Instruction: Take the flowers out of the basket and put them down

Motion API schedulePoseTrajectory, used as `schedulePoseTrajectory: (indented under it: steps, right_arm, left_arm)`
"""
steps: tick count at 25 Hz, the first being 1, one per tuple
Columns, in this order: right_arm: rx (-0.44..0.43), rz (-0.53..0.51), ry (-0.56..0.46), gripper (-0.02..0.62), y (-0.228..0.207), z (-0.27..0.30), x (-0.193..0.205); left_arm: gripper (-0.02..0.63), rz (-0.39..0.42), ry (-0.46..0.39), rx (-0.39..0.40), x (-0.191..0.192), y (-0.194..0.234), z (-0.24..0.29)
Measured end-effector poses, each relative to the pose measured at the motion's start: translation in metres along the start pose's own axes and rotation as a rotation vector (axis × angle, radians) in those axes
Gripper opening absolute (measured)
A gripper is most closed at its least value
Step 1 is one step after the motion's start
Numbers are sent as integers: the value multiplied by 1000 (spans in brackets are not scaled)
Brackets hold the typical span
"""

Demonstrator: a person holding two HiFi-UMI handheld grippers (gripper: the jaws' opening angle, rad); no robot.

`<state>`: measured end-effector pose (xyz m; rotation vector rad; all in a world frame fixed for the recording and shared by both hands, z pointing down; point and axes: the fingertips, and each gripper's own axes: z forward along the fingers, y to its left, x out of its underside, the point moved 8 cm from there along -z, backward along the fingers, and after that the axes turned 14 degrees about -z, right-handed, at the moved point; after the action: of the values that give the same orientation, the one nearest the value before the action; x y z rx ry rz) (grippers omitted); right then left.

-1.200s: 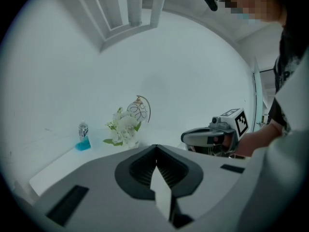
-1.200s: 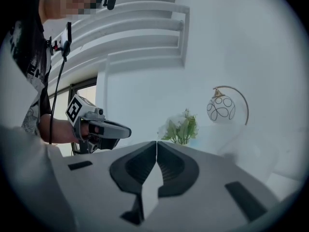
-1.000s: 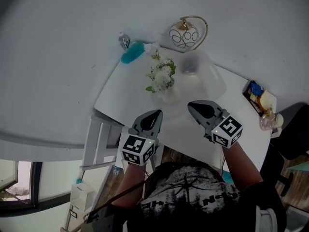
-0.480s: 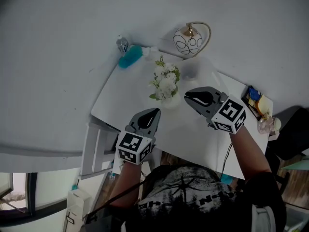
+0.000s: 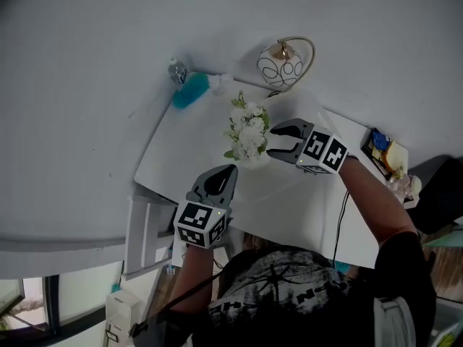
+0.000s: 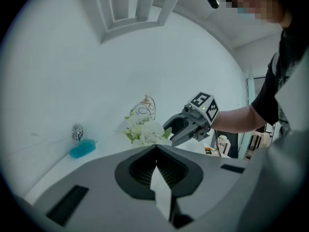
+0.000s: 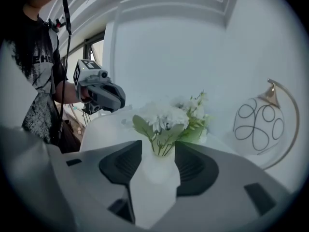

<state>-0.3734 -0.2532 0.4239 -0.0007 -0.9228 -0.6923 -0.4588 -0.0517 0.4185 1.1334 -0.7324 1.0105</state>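
So the flowers (image 5: 246,125) are sitting in a little white vase (image 7: 155,170), upright, toward the back of the white counter (image 5: 289,194), not far from the wall. White blooms with some green leaves, all of them standing in the vase and none lying on the counter.

The right gripper (image 5: 272,141) is right up next to them, coming in from the right side in the head view. Its jaws have just been opening and now stand well apart. In the right gripper view the vase sits in the gap between them, stems and leaves poking up just above. I can't really say whether the pads touch the vase, and it doesn't look like they're squeezing it.

The left gripper (image 5: 230,169) hangs back nearer the front edge of the counter, well apart from the flowers and pointed roughly toward them. Its jaws are closed together with nothing in them, which is pretty clear in the left gripper view.

Other stuff on the counter:
- A round white ornament (image 5: 277,55) with black squiggles hangs from a gold hoop just behind the flowers.
- A teal thing (image 5: 189,91) lies at the back left corner, with a small bottle (image 5: 176,71) beside it.
- A small tray (image 5: 382,150) of odds and ends sits at the far right end.
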Motion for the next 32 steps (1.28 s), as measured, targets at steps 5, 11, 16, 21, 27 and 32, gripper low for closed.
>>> schedulePoseTrajectory:
  steps: [5,11,16,21,27,32]
  right_arm:
    - [-76,-2,74,243,-3,31,19]
    - [-122,34,89,278,-7,62,31]
    - [-146,111,63,307,-3,84,37]
    - [-90,167,39,308,-7,96,44]
    - [-87,135,10,307,-3,104,44]
    - [-58,120,-13,253,-4,103,41]
  left_arm:
    - [11,-7,10,-2,2,4,6]
    - [11,-5,19,14,4,4,10]
    - [11,-19,11,9,7,5,9]
    - [11,-27,3,9,11,6,10]
    - [11,-35,-4,13,11,7,9]
    - [11,-37,-9,16,12,5,8]
